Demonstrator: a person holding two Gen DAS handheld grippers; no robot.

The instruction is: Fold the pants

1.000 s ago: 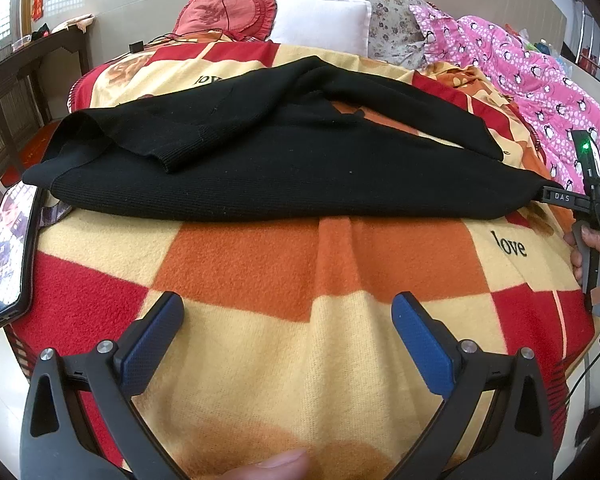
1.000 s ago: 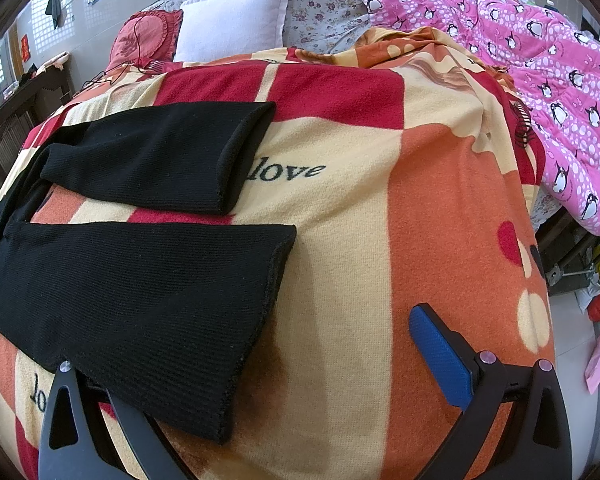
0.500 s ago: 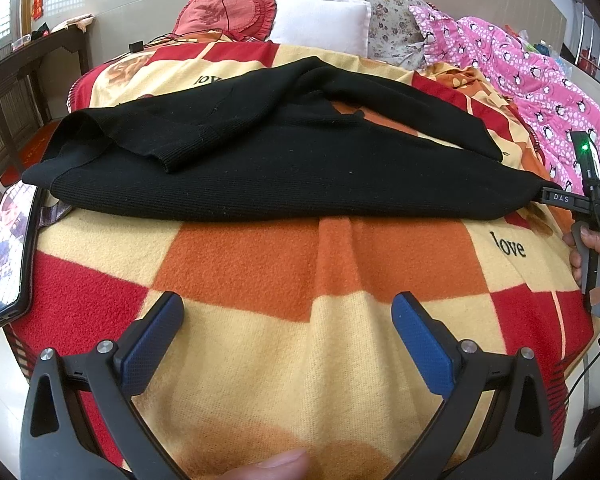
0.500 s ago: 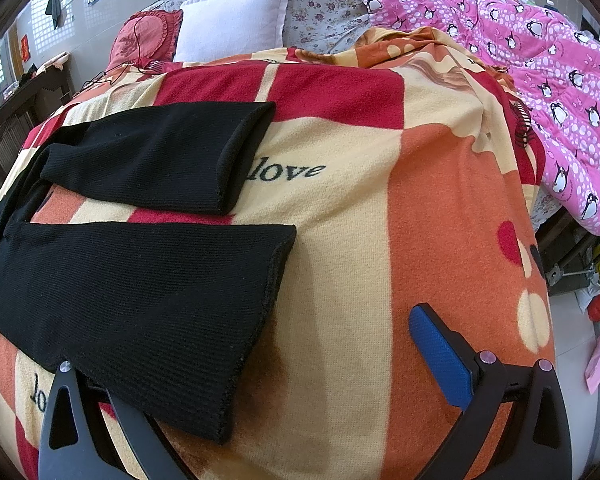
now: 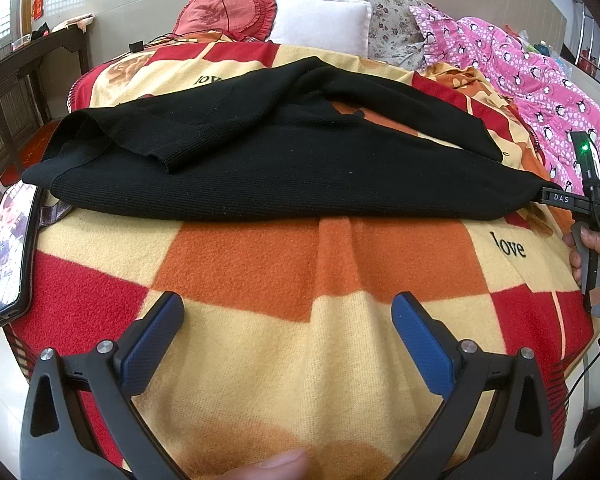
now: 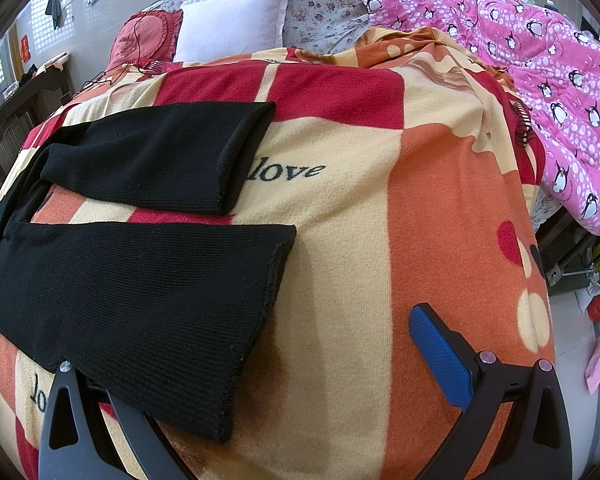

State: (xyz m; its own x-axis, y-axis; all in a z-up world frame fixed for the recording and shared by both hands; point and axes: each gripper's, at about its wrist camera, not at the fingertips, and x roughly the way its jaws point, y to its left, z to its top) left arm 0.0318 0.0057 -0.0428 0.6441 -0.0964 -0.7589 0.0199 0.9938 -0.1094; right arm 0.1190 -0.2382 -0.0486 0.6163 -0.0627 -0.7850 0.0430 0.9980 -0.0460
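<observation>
Black pants (image 5: 284, 168) are spread flat on the checkered blanket (image 5: 340, 360). Left gripper (image 5: 287, 340) is held wide open, empty; pants lie at 12 o'clock, apart. Right gripper (image 6: 268, 364) is spread open; its left finger is hidden beneath the near leg's cuff (image 6: 256, 320), at 9 o'clock.

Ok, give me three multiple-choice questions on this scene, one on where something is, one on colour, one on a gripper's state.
1. Where do the pants lie?
A. on the checked blanket
B. on the floor
C. on the white pillow

2. What colour are the pants?
A. pink
B. black
C. white

3. How is the left gripper?
A. shut on the pants
B. open, holding nothing
C. shut on the phone

Answers: 1 A, blanket shows all round them; 2 B, plain black knit; 3 B, its blue pads stand wide apart over bare blanket.
</observation>
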